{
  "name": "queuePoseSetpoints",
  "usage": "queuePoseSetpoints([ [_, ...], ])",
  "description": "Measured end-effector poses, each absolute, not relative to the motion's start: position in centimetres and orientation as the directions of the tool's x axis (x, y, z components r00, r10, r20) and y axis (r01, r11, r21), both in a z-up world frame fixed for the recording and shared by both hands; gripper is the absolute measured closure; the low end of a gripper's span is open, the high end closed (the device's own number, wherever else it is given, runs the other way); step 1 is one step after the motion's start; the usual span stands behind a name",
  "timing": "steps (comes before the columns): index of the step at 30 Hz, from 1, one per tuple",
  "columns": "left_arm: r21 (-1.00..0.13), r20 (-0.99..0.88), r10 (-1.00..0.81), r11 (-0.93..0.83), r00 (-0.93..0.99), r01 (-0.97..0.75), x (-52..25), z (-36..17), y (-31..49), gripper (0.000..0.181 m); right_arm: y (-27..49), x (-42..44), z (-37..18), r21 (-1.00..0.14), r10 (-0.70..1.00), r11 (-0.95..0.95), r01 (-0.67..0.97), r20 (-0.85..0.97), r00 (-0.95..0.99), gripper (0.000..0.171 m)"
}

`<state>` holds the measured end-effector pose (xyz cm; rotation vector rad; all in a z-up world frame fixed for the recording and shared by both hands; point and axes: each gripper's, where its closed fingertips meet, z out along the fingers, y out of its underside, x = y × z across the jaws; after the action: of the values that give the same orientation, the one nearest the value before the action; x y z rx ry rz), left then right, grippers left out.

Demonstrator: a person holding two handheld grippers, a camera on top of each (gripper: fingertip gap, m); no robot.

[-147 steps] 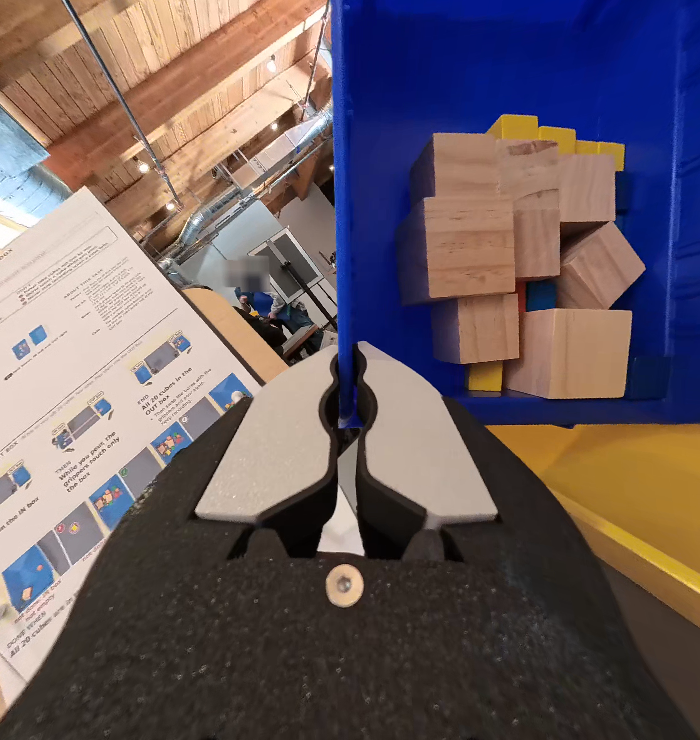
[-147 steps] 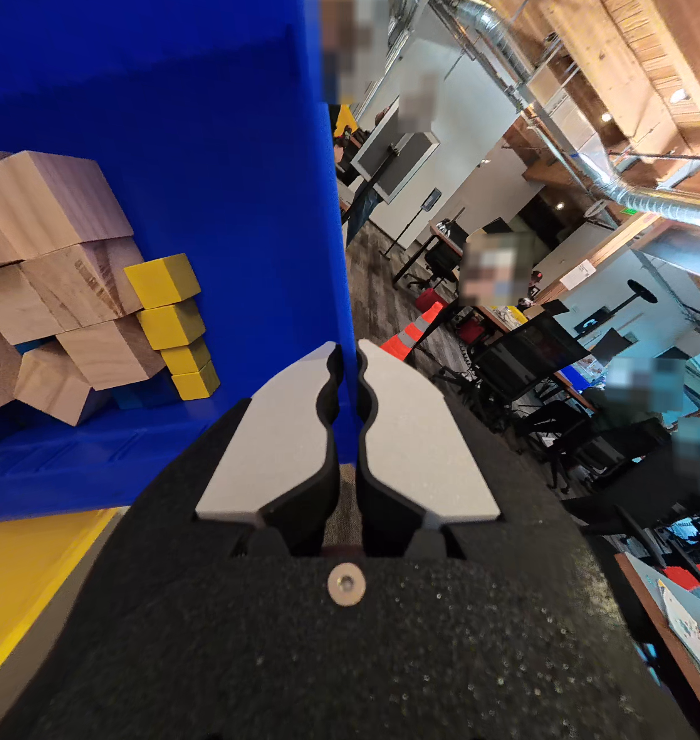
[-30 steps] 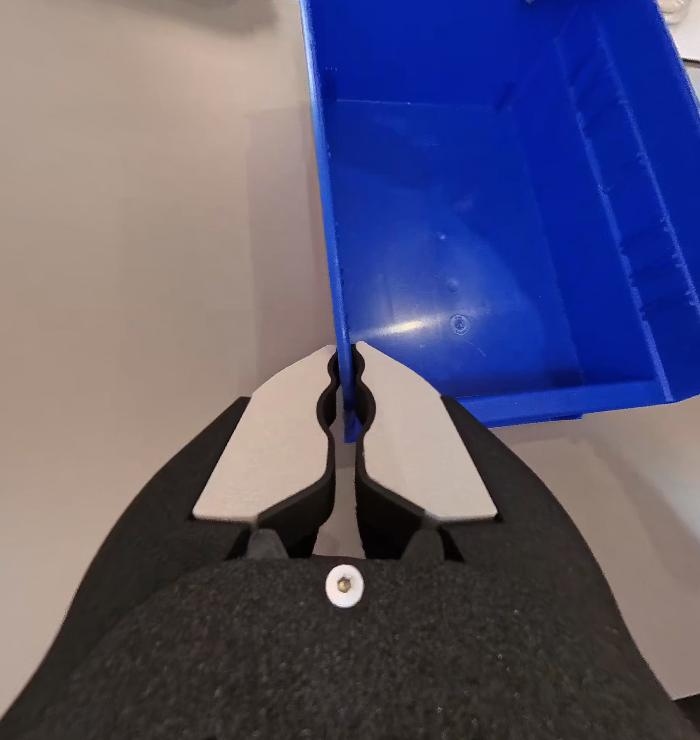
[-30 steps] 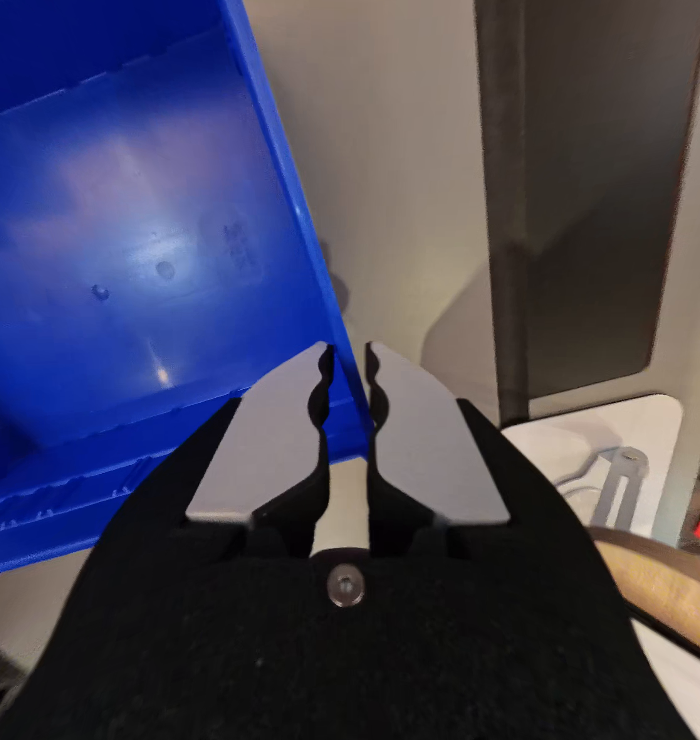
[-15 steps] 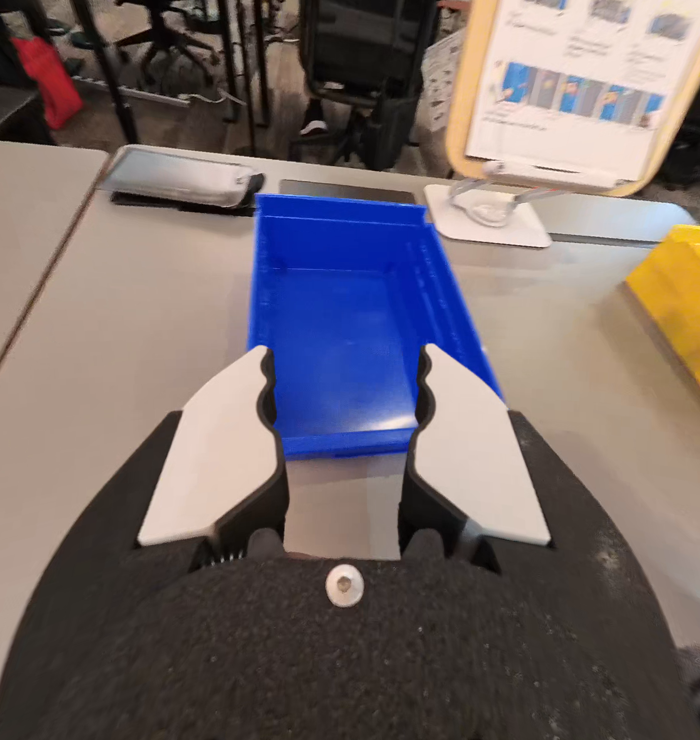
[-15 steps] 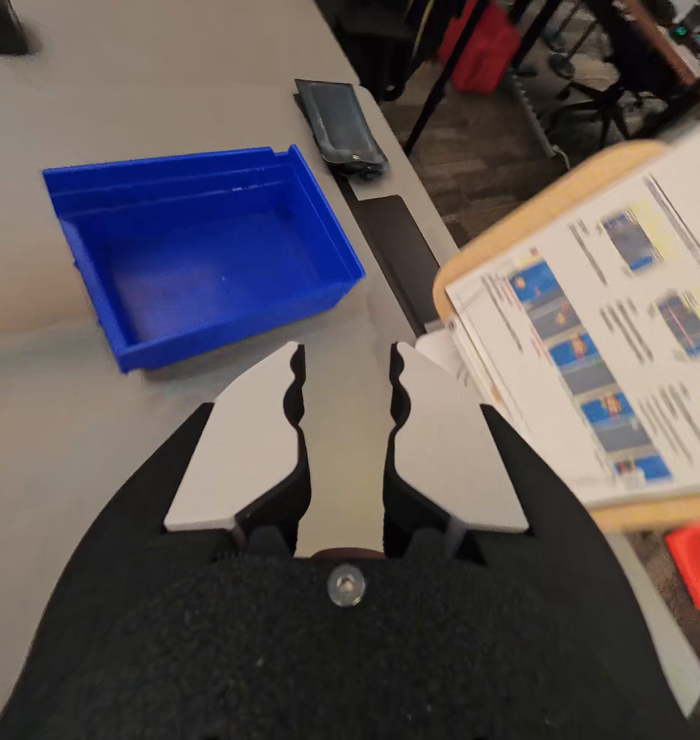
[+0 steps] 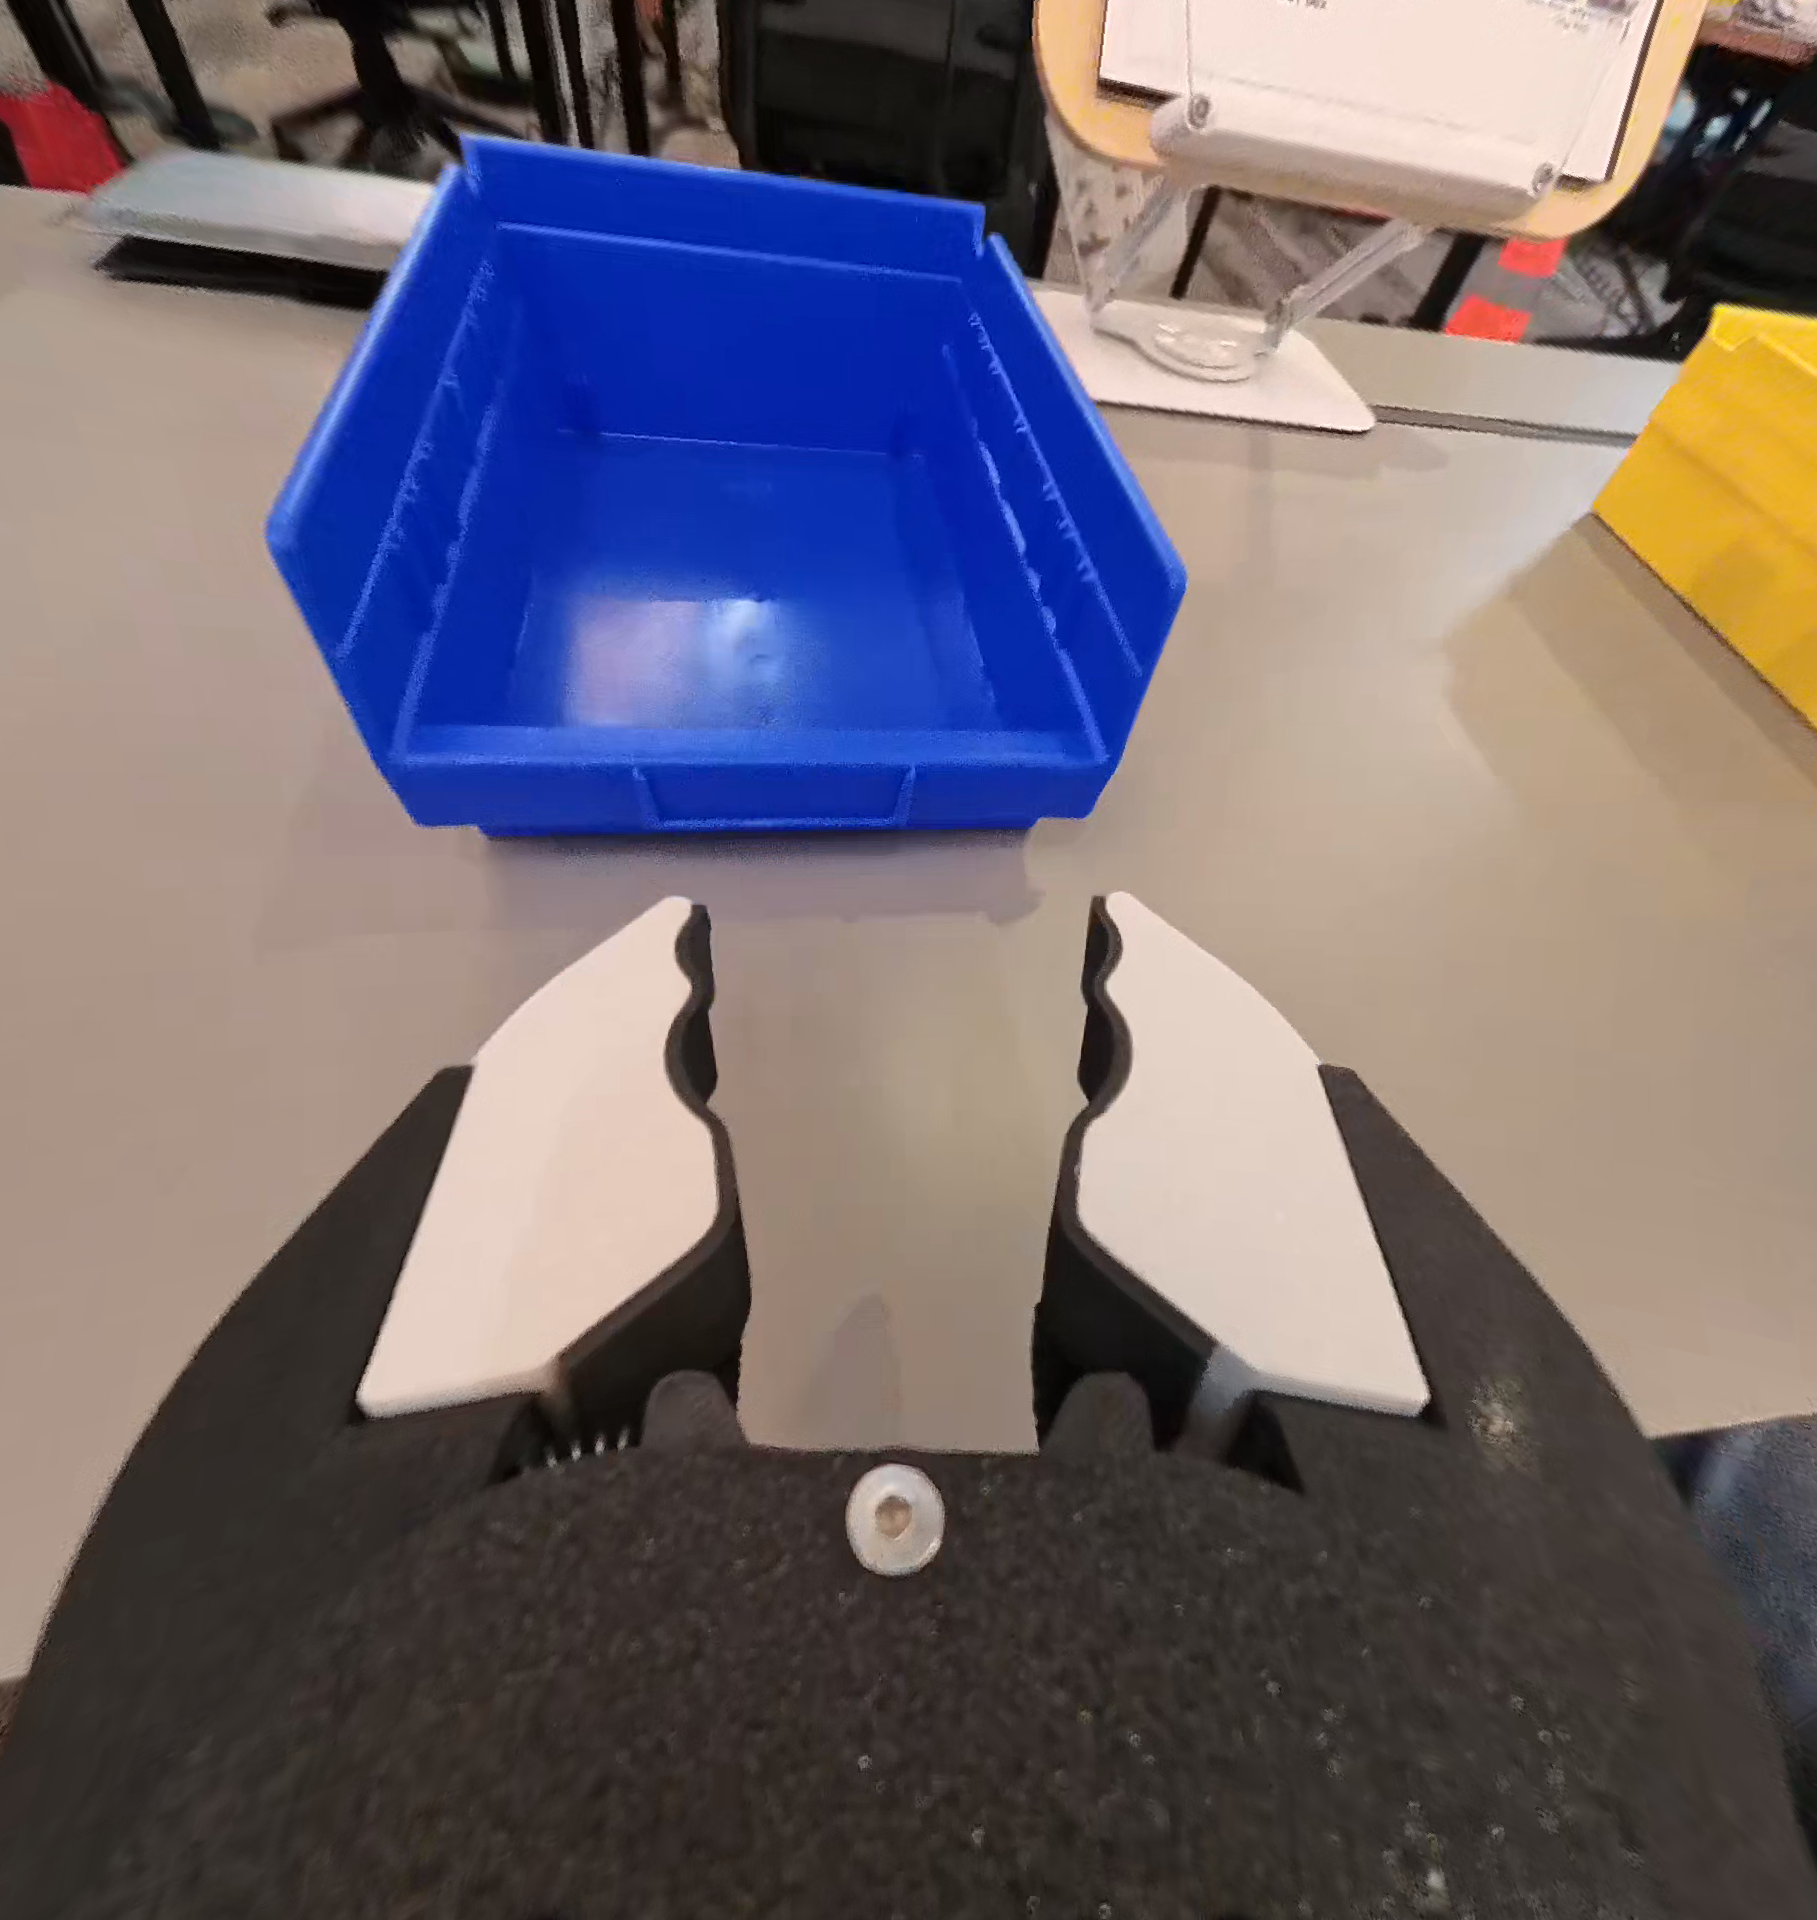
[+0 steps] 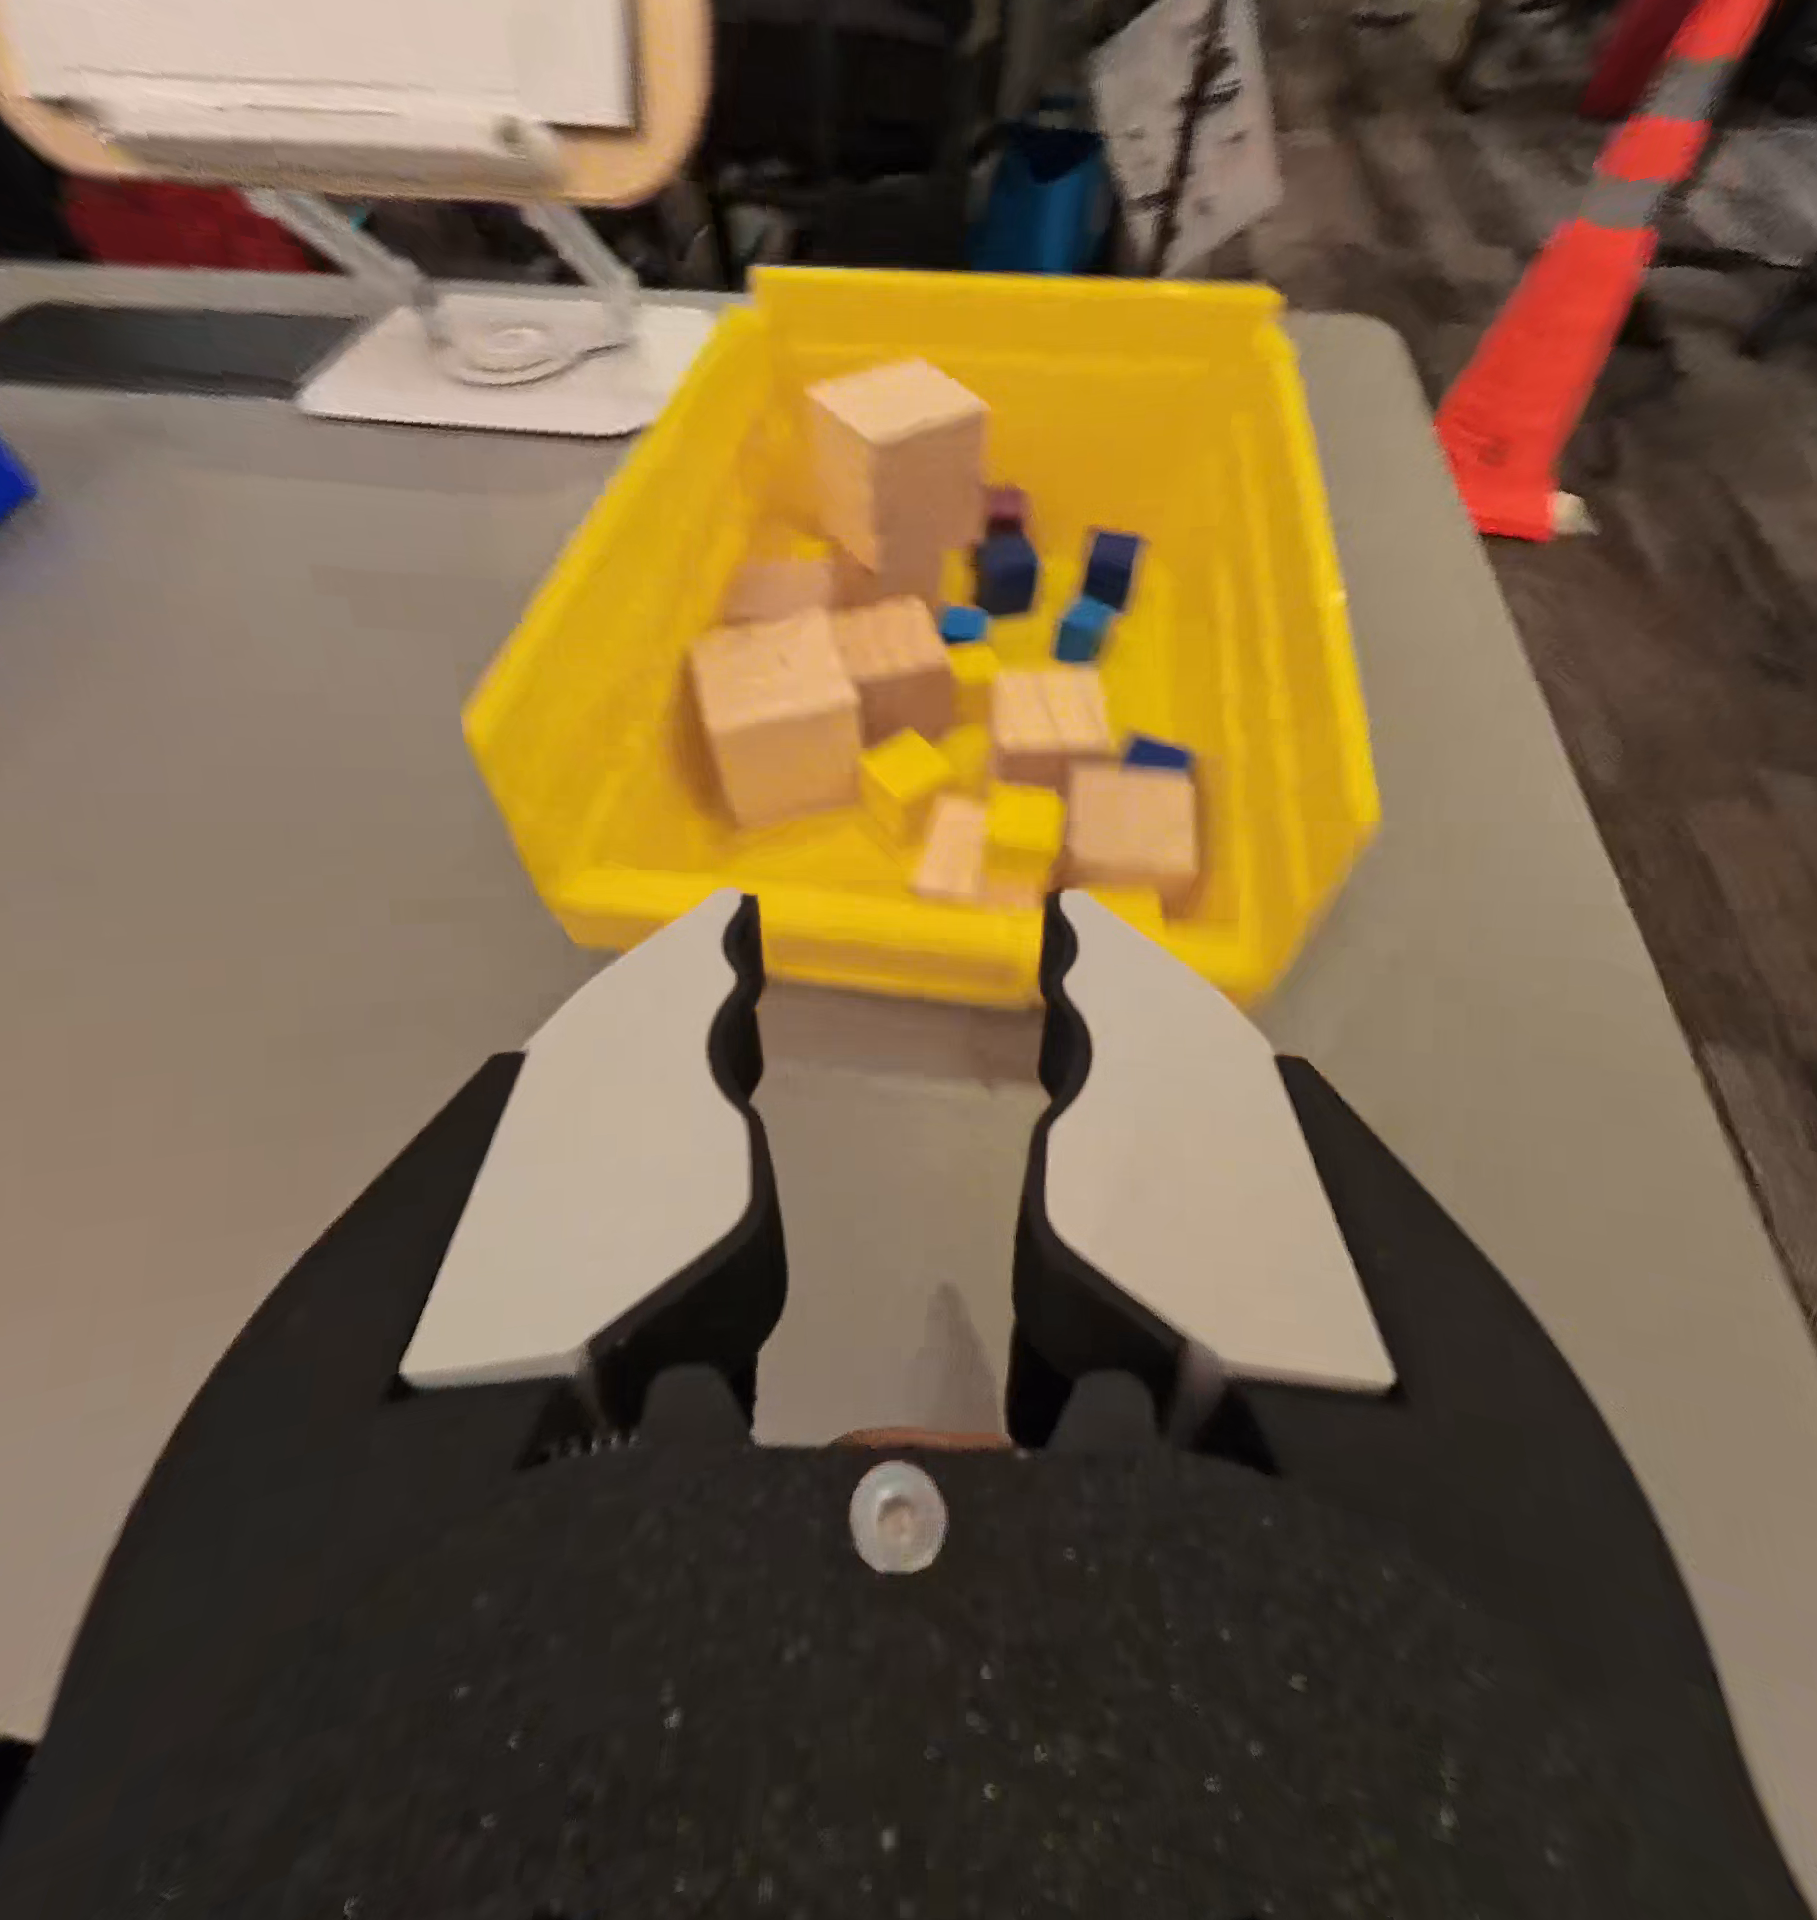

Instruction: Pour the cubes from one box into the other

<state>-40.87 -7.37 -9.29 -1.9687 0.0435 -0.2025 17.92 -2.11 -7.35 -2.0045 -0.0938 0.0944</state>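
Both tongs have let go of the empty blue plastic bin (image 7: 748,540) and backed off it; a second ago each was pinched on one of its side walls, now both are spread and holding nothing. Left tongs (image 7: 893,909) hover over bare grey worktop (image 7: 156,935) just short of the blue bin's low front lip, not touching it. The blue bin sits upright and flat on the worktop toward the far edge, nothing inside, only glare on its floor. Right tongs (image 8: 896,909) now point at the yellow plastic bin (image 8: 1309,665) near the worktop's right edge, tips close to its front lip; contact unclear, view is blurred.

The cubes, large plain wooden cubes (image 8: 779,717) mixed with small yellow and blue cubes (image 8: 1080,629), all lie in the yellow bin, piled toward its left and front, one wooden cube perched on top at the back. No cube seen on the worktop in either view.

Judgement: pour is done and the emptied bin is set back down, task looks complete, only pulling the tongs clear remains. A clipboard stand with a white sheet (image 7: 1330,125) stands at the far edge between the two bins, and an orange cone (image 8: 1569,312) stands on the floor beyond the right edge
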Motion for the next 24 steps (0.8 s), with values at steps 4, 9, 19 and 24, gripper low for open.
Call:
queuePoseSetpoints([
  [4,-0.937,0.023,-0.106,-0.348,0.994,-0.015,-41.4,-10.7,-7.5,0.118,-6.2,20.1,-11.8,-0.925,0.013,-0.374,-0.070,-0.081,0.997,0.123],
  [9,-0.950,0.028,-0.101,-0.311,0.995,-0.005,-41.1,-10.3,-6.4,0.116,-6.4,20.7,-11.3,-0.939,0.002,-0.341,-0.039,-0.042,0.999,0.116],
  [19,-0.947,-0.071,-0.100,-0.305,0.992,-0.099,-40.9,-10.6,-7.1,0.116,-5.9,19.1,-10.4,-0.945,0.033,-0.327,-0.018,-0.031,0.999,0.117],
  [24,-0.946,-0.047,-0.087,-0.317,0.995,-0.072,-41.5,-10.8,-7.5,0.116,-5.6,18.7,-10.4,-0.940,0.033,-0.335,0.072,0.065,0.997,0.117],
])
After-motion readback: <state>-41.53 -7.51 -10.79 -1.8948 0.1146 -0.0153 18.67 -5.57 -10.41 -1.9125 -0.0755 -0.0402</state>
